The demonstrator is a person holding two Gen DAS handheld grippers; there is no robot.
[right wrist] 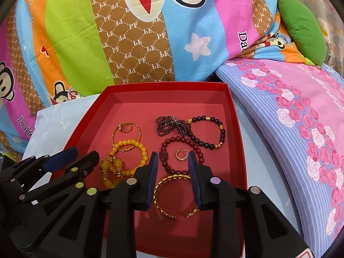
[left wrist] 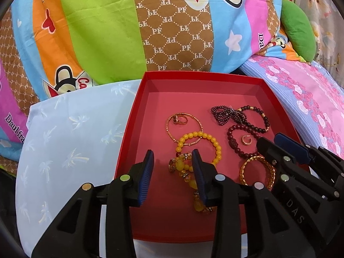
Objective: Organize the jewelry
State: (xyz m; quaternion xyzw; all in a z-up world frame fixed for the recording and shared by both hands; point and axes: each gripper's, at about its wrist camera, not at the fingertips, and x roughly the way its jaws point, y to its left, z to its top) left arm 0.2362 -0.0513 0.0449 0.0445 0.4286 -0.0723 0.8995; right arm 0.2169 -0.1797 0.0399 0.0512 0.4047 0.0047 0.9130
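Bright even light, sharp, fisheye-warped edges

Bracelets (right wrist: 129,157) in box (right wrist: 234,129) before pillows (right wrist: 133,32)

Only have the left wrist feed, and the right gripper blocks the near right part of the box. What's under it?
Observer: A gold cuff bangle lies flat on the floor of the red box, between the open jaws of the right gripper. I see no contact.
Operator: Closed ring or open?
Observer: Open cuff. Its gap faces the near side, toward the camera.
Operator: Is the dark bead bracelet behind it whole?
Observer: Yes. The black bead bracelet shows as a full loop, well ahead of the jaws.
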